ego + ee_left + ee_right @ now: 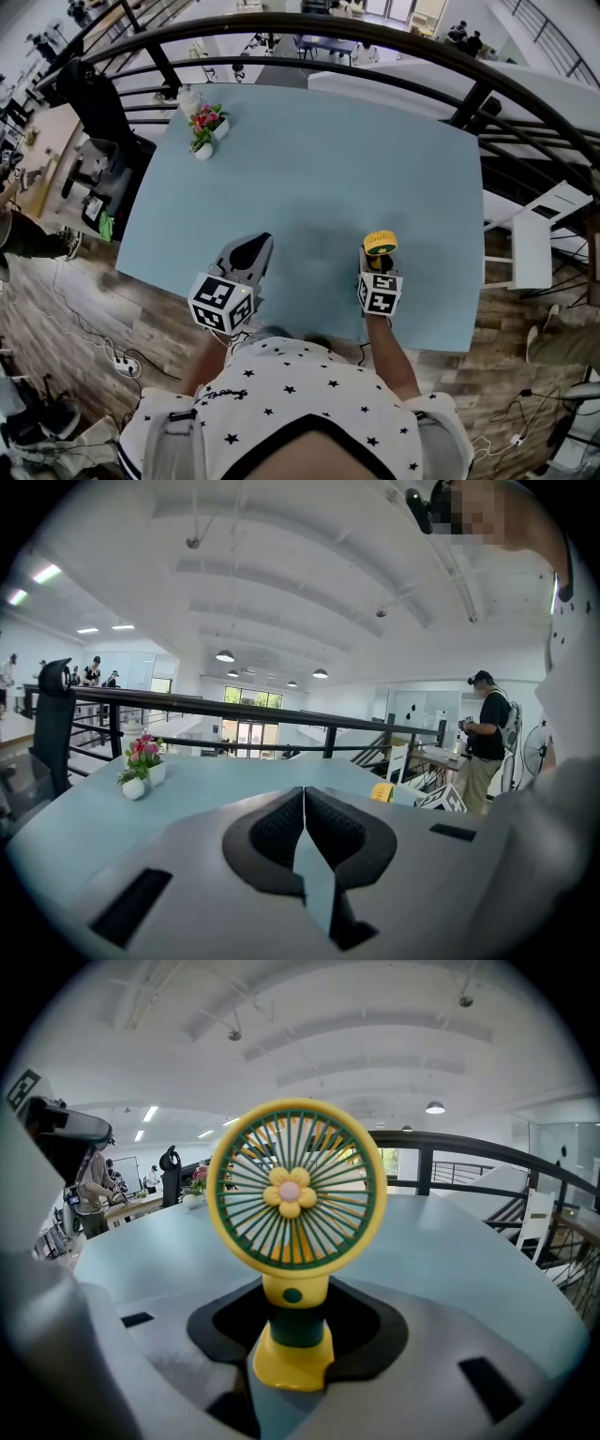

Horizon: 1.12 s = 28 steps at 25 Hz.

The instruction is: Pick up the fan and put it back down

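Observation:
A small yellow-and-green fan with a flower hub stands upright, facing the right gripper view's camera. My right gripper is shut on its green stem and yellow base, with a dark pad on each side. In the head view the fan shows just ahead of the right gripper, near the front right of the light blue table. I cannot tell whether its base touches the tabletop. My left gripper hovers at the table's front edge. Its jaws are shut with nothing between them.
Two small white pots of pink flowers stand at the far left corner of the table. A black curved railing runs behind the table. A white chair stands to the right and a black chair to the left. A person stands off to the right.

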Available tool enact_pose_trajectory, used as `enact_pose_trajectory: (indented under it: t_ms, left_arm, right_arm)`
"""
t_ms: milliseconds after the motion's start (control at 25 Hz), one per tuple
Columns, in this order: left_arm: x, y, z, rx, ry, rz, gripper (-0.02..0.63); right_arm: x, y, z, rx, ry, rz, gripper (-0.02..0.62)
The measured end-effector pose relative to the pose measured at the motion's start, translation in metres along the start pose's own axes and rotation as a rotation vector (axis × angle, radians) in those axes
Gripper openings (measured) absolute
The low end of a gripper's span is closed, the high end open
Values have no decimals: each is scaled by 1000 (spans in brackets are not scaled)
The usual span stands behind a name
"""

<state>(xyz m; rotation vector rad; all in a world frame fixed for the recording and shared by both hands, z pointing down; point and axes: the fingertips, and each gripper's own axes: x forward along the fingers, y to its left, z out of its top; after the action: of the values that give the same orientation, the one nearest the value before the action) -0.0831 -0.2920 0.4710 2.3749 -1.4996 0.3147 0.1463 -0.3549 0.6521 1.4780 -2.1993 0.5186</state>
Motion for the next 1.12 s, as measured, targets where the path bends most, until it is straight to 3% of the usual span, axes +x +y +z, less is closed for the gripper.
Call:
enact_pose_trajectory:
  t_ms: [920,1120]
  left_arm:
    - [-13,2,-1,-4,-8,15,29]
    - [-18,3,-3,-8,-11,16,29]
  right_arm:
    - [1,2,-11,-25,2,-40,176]
    - [-3,9,-16,-28,18,-22,219]
